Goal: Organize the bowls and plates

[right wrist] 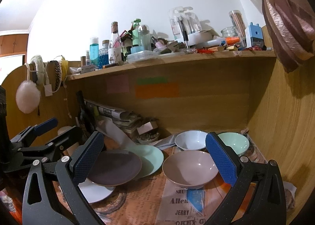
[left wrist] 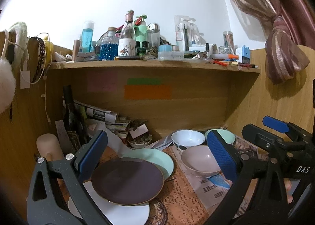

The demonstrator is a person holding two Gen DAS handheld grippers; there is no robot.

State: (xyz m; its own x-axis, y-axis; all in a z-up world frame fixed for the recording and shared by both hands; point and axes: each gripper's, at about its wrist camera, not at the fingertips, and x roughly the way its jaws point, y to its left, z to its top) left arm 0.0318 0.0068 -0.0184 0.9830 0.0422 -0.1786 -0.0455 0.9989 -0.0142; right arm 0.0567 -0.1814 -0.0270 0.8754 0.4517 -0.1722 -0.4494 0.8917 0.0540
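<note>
A dark purple plate (left wrist: pixel 128 181) lies tilted on top of a mint plate (left wrist: pixel 159 158) and a white plate (left wrist: pixel 128 213). My left gripper (left wrist: pixel 157 155) hovers open over this pile, holding nothing. To the right stand a pink bowl (left wrist: pixel 200 161), a white bowl (left wrist: pixel 188 138) and a mint bowl (left wrist: pixel 226 135). In the right wrist view my right gripper (right wrist: pixel 155 160) is open and empty, its right finger in front of the pink bowl (right wrist: pixel 189 169). The purple plate (right wrist: pixel 116 167), white bowl (right wrist: pixel 191 140) and mint bowl (right wrist: pixel 234 142) show there too.
Newspaper-print paper (right wrist: pixel 177 205) covers the desk. Papers, a dark bottle (left wrist: pixel 69 110) and a small dish of bits (left wrist: pixel 140 141) crowd the back left. A cluttered shelf (left wrist: pixel 153 64) hangs overhead. A wooden side wall (right wrist: pixel 279 126) closes the right, and a curtain (left wrist: pixel 281 55) hangs there.
</note>
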